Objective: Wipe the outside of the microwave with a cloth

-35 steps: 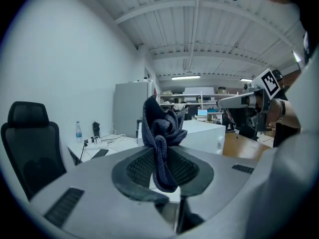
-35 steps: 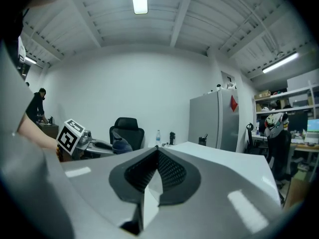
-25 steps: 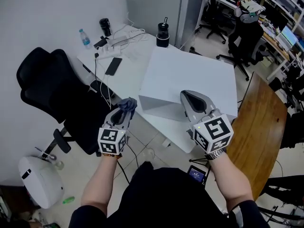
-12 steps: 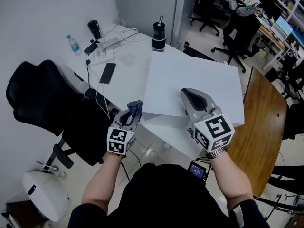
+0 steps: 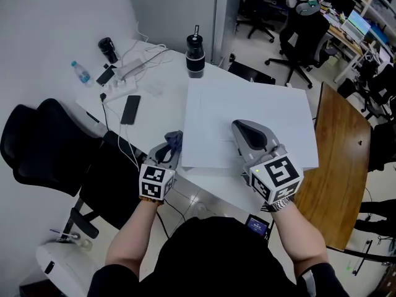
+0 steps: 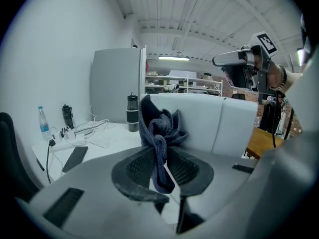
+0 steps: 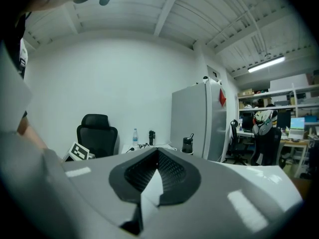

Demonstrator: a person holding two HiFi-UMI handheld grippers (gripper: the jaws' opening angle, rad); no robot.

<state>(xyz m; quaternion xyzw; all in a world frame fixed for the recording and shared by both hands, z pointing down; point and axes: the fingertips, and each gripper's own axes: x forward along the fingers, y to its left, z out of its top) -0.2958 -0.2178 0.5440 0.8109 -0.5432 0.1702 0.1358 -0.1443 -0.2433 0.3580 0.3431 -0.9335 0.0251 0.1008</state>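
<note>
looks down on a white table (image 5: 158, 98) bearing a white microwave (image 5: 247, 113) at its near edge, with a black office chair (image 5: 43, 147) at left. poises the right gripper (image 5: 237, 126), jaws pressed together and empty, over the microwave's top. clamps the left gripper (image 5: 168, 148) on a bunched dark blue cloth (image 5: 175, 138), just beside the microwave's left front corner. shows a black tumbler (image 5: 195, 55) and a phone (image 5: 130, 109) farther back.

Microwave (image 5: 247, 113): seen from above in the head view, its faces below the white top are largely hidden, and part of the near edge is covered by the right gripper (image 5: 241, 127). Cloth (image 6: 158, 128): mid-portion concealed between the pads of the left gripper (image 6: 161, 156).
</note>
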